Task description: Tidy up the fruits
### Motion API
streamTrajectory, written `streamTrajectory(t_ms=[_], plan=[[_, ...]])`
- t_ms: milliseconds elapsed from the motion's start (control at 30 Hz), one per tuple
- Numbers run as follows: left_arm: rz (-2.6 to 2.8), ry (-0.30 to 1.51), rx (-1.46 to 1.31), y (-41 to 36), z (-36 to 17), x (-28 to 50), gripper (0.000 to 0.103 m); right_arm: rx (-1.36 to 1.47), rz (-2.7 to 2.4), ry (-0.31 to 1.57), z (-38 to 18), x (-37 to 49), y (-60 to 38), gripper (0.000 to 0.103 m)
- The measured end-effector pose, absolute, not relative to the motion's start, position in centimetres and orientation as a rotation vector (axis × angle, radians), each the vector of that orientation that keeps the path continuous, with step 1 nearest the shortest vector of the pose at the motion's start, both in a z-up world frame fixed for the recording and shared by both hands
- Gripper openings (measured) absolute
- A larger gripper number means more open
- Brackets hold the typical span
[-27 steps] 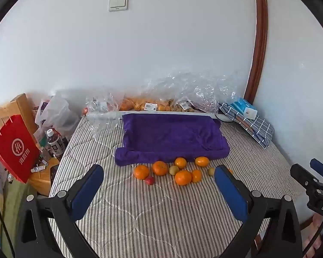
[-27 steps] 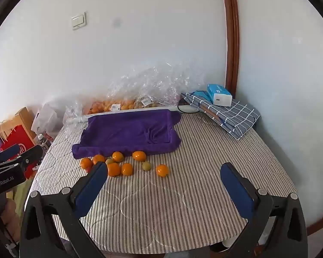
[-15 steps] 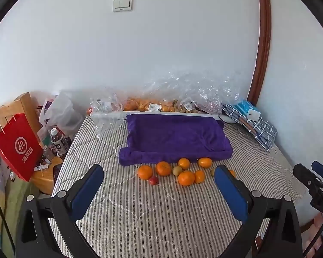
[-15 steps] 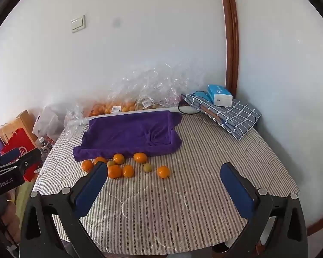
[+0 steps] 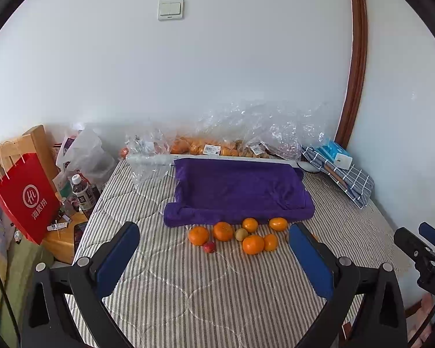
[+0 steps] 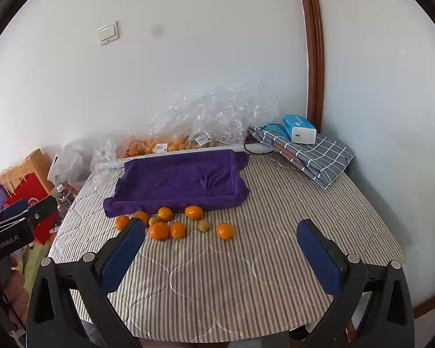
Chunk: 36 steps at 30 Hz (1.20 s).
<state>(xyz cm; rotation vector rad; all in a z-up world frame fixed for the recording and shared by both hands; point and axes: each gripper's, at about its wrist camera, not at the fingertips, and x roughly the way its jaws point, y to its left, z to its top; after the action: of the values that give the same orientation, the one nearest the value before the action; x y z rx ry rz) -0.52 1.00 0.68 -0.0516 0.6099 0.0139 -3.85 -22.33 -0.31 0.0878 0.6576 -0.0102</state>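
Over on the left, beside the table, a red paper bag (image 5: 26, 200) hangs off a wooden chair and a few bottles (image 5: 82, 192) crowd a low stand, all of it parked off the working surface and, I'd guess, nothing to do with the job. The left gripper (image 5: 214, 256) hovers above the near part of the striped tablecloth (image 5: 206, 298), its jaws spread wide with nothing between them, pointed at the fruit as if lining up a first pick. The fruit sits just in front of the purple towel (image 5: 235, 191): a loose cluster of oranges (image 5: 223, 231), with a small red fruit (image 5: 208, 247) at the near edge and a greenish one (image 5: 242, 234) tucked among them. They touch or nearly touch one another and lie along the towel's rolled front edge. The towel looks spread over a shallow tray with raised sides, which I take to be where the fruit is meant to go; nothing lies on it yet, so the sorting seems hardly begun. Behind it against the wall are clear plastic bags (image 5: 246, 133) with more oranges inside, probably the supply. Further right, one orange (image 6: 225, 230) lies a little apart from the cluster with another greenish fruit (image 6: 204, 226) beside it. The right gripper (image 6: 220, 256) is also held back over the near tablecloth, jaws wide apart and holding nothing. In the far right corner a folded checked cloth (image 6: 319, 156) carries a blue tissue pack (image 6: 298, 129), kept well away from the fruit.
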Motion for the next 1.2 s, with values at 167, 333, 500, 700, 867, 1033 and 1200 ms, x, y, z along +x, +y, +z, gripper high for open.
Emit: streamTrajectory(t_ms=[167,333,500,700,867,1033,1200], plan=[[0.012,0.608,-0.06,1.23,0.72,-0.57,0.103,0.082,-0.01,0.654,-0.31,-3.99,-21.81,0.103],[0.021,0.605,-0.054,1.31,0.7,-0.59,0.103,0.092,-0.008,0.662,-0.49,-3.84,-21.91,0.103],[0.013,0.604,-0.057,1.27,0.66,-0.7,0.103,0.113,-0.008,0.666,-0.59,-3.73,-22.27,0.103],[0.007,0.604,-0.061,1.14,0.72,-0.79,0.103,0.112,-0.009,0.67,-0.74,-3.74,-22.25,0.103],[0.008,0.604,-0.059,1.02,0.72,-0.99,0.103,0.111,-0.002,0.676,-0.94,-3.74,-22.03,0.103],[0.01,0.603,-0.063,1.07,0.82,-0.92,0.103,0.116,-0.001,0.68,-1.02,-3.63,-22.07,0.103],[0.01,0.603,-0.062,1.01,0.79,-1.02,0.103,0.112,-0.001,0.679,-0.96,-3.65,-21.84,0.103]])
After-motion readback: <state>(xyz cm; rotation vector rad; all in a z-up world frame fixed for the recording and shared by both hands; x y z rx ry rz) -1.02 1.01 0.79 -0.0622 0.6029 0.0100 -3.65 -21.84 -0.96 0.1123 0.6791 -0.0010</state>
